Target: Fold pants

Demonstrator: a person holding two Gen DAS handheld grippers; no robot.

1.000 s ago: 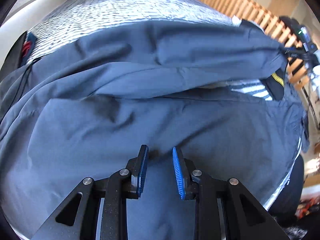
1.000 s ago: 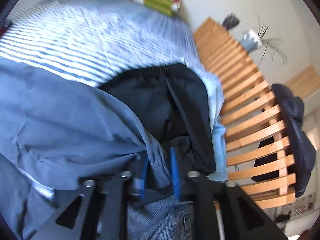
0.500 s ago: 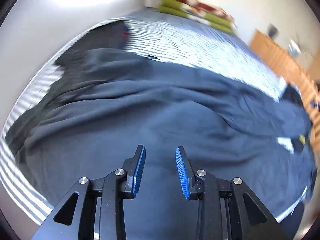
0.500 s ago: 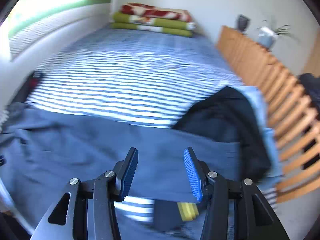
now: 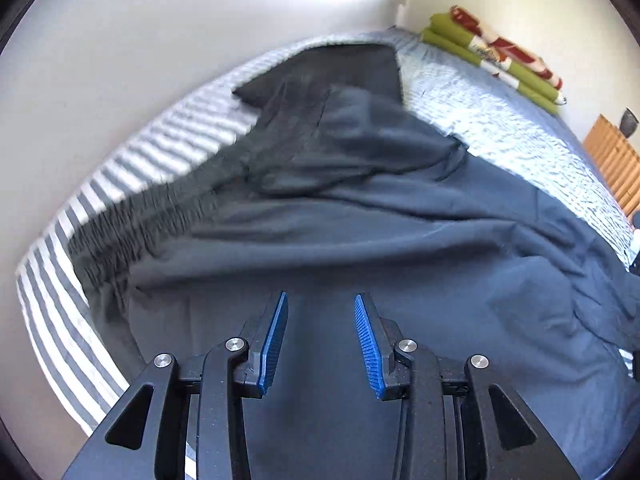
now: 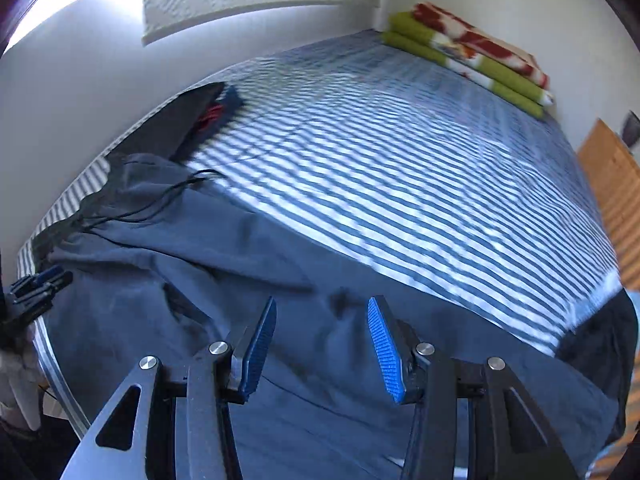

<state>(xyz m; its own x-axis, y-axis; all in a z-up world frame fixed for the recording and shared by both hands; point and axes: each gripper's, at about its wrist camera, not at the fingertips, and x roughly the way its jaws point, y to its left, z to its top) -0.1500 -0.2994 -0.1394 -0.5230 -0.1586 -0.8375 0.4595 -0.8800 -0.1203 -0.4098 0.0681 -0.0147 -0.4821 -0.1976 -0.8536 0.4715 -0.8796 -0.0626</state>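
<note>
Here the slate-blue pants (image 5: 360, 240), thin soft cloth with a gathered elastic waistband (image 5: 132, 224) and a loose black drawstring (image 6: 160, 204), lie spread and creased across the near part of the blue-and-white striped bed (image 6: 400, 168). They look light and limp, so they will likely sag and slide; the waistband and the hems offer the firmest hold. The left gripper (image 5: 320, 336) hangs over the cloth, its jaws just opened wider and empty. The right gripper (image 6: 322, 340) likewise stands spread, pinching nothing.

White walls (image 6: 80, 80); striped bed (image 6: 400, 180); wooden slats (image 6: 612, 184).
</note>
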